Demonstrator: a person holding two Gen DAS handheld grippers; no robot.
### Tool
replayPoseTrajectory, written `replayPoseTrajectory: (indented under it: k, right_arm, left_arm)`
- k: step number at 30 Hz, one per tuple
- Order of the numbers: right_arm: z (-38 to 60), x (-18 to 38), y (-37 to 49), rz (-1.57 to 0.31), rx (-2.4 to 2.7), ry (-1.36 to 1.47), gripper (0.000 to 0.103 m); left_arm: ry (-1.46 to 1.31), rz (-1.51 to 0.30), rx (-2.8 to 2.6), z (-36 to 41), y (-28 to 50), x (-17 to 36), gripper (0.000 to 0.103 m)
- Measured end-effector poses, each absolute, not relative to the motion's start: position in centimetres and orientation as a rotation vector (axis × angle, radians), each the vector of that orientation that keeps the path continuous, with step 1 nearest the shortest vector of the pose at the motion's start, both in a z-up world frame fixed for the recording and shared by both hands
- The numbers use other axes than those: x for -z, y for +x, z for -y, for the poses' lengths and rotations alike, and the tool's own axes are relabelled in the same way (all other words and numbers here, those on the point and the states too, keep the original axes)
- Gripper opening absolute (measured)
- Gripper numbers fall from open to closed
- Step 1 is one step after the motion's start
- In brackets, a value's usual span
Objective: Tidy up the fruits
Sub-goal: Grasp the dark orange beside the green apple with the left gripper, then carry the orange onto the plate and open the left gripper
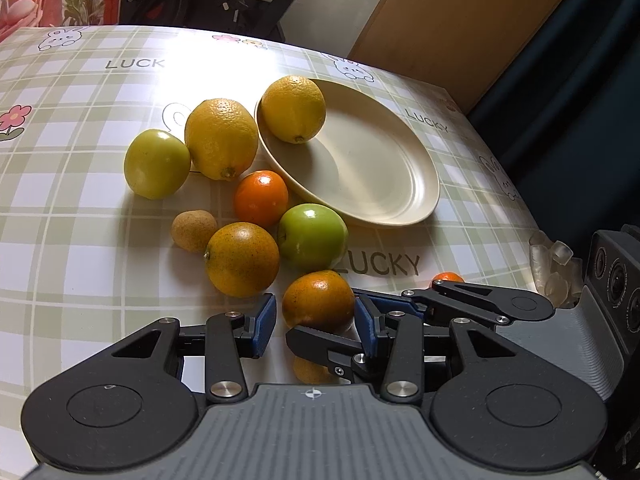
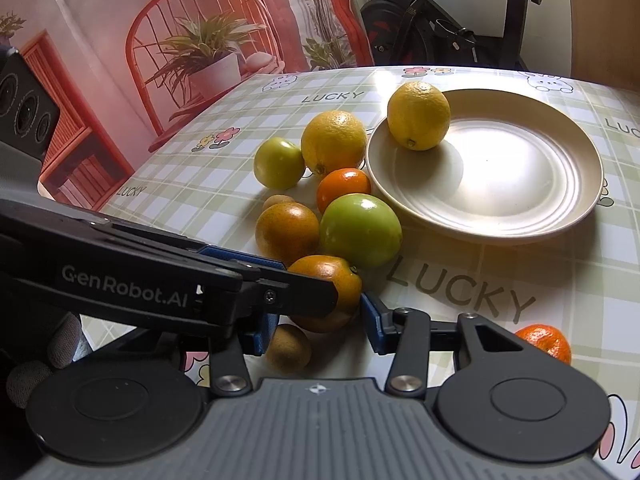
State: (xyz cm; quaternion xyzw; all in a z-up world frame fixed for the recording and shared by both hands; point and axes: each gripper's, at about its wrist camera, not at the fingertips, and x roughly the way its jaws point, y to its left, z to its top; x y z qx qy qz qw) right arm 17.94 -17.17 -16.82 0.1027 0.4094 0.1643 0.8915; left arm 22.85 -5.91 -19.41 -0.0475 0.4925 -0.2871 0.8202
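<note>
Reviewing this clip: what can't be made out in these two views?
- Left wrist view: the orange between the left tongs has its underside covered by a finger of the right tongs, so pad contact is unclear.
- Left wrist view: the mandarin sits mostly behind the right tongs' linkage.
- Right wrist view: the far kiwi is mostly behind a speckled orange.

A lived-in home room: behind the table's bunny-and-flower "LUCKY" checked tablecloth (image 2: 460, 280) hang a curtain (image 2: 120, 60) printed with a chair and potted plant, and to its right stands an exercise bike (image 2: 440, 28).
</note>
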Motion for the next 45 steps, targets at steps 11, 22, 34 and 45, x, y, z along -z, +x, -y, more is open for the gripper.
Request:
replayPoseTrajectory:
  k: [11,22,34,45]
  right_arm:
    - [17.7,15.4,16.8,-0.780,-0.335,0.205,0.047]
    - [19.1,13.6,17.7,-0.714,-0.269,0.213,0.047]
    - [21.3,13.9,23.2,-0.711,-0.224,0.215,0.046]
    - [21.3,15.9,26.0,-0.780,-0.211,0.230,0.046]
  left_arm:
    - [-0.025,-0.973,0.634,6.8,21.7,17.5,0.043]
    - [0.014,-0.895,0.678,8.8,22.9,15.4,0.043]
    - [0.016,-0.883,0.661,11.2,28.4,15.4,0.043]
    - [0.022,-0.945,0.618,11.7,31.4,17.8,0.044]
